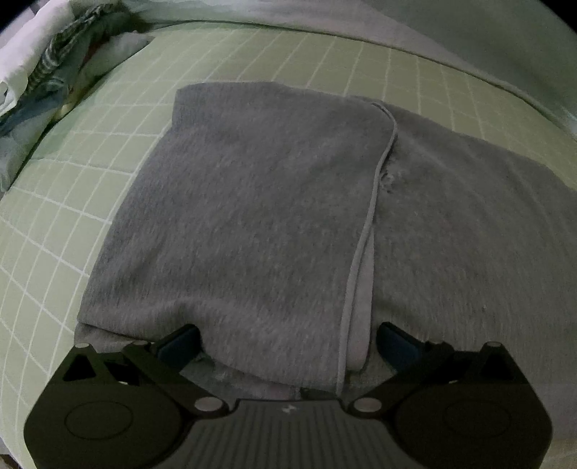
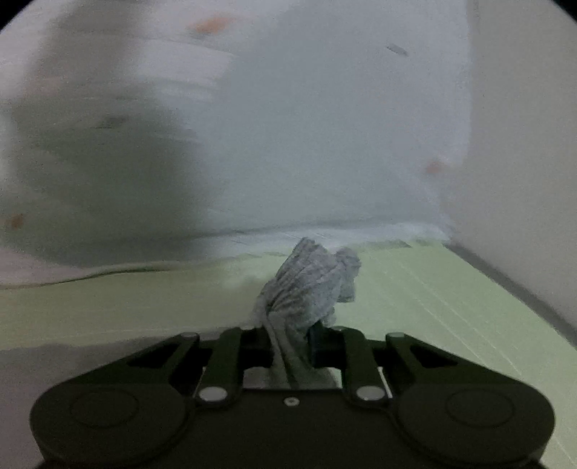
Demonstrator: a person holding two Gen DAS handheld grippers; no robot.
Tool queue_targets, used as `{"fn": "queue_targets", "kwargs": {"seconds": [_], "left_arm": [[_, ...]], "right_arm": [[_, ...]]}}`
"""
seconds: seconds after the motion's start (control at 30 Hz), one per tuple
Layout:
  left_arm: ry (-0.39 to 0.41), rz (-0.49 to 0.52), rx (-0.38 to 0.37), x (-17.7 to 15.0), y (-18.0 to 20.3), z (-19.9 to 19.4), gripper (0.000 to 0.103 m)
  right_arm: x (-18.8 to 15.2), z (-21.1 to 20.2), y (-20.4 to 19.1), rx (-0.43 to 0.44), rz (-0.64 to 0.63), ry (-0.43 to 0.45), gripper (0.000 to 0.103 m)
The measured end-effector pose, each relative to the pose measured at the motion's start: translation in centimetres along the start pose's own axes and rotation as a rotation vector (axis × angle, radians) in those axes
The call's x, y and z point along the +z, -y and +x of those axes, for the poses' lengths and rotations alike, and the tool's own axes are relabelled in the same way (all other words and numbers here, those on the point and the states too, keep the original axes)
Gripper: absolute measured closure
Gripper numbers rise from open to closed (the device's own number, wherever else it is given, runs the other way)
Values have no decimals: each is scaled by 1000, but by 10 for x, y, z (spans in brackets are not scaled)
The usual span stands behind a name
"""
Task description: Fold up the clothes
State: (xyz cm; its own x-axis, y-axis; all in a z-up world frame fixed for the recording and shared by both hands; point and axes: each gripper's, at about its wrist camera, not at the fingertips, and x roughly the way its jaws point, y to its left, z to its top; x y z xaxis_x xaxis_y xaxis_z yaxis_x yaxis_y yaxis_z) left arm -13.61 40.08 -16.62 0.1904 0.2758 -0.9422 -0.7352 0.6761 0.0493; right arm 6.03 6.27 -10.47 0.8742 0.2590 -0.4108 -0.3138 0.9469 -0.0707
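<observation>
Bunched fleecy grey cloth (image 2: 306, 288) pinched by right hand-held gripper (image 2: 292, 346).

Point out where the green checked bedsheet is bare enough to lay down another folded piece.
Bare green checked sheet runs left of the folded grey garment, and a strip lies beyond it, up to the grey bedding. The far-left corner is crowded with a pile of clothes. The right wrist view also shows open sheet, blurred.

Two wrist views, one bed

Our left camera looks steeply down, close over the gray garment (image 1: 252, 202) on the green checked sheet (image 1: 72, 202); our right camera sits low, facing along that sheet (image 2: 432, 296) toward a blurred pale wall (image 2: 324, 126).
</observation>
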Motion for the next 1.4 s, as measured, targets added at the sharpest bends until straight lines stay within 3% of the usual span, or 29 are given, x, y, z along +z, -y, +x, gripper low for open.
{"fn": "queue_targets", "kwargs": {"seconds": [0.1,0.17,0.2,0.27,0.3,0.4,0.53,0.67,0.8,0.93,1.03,1.13,1.27,1.37,1.4], "left_arm": [[16,16,-8,-5,0,-2,0],[26,23,-11,-7,-1,-3,0],[30,26,-13,-8,-1,-3,0],[34,30,-16,-7,-2,-5,0],[32,37,-19,-7,-2,-6,0],[26,77,-46,-8,-4,-10,0],[64,74,-109,-9,-15,-21,0],[108,75,-137,-5,-31,-34,0],[129,52,-159,1,-40,-40,0],[134,38,-150,6,-43,-38,0],[134,40,-123,10,-45,-33,0],[131,39,-111,14,-48,-29,0],[107,28,-103,15,-50,-22,0],[84,22,-99,16,-49,-16,0],[78,22,-99,16,-48,-15,0]], "right_arm": [[-9,-19,-54,159,-80,-1,86],[-26,-18,-87,252,-111,-74,85],[-38,-15,-103,276,-134,-129,77],[-64,-5,-131,282,-215,-269,67],[-71,-7,-138,264,-244,-265,65],[-69,-19,-146,253,-276,-242,41],[-61,-15,-152,223,-271,-243,20],[-55,-4,-160,175,-263,-247,19],[-37,-8,-137,192,-20,-202,16],[-25,-16,-119,230,137,-153,15],[-18,-15,-119,208,159,-153,11],[-21,1,-126,125,123,-213,12],[-29,27,-135,99,102,-273,12],[-33,39,-143,43,58,-324,25],[-33,39,-142,46,61,-326,42]]}}
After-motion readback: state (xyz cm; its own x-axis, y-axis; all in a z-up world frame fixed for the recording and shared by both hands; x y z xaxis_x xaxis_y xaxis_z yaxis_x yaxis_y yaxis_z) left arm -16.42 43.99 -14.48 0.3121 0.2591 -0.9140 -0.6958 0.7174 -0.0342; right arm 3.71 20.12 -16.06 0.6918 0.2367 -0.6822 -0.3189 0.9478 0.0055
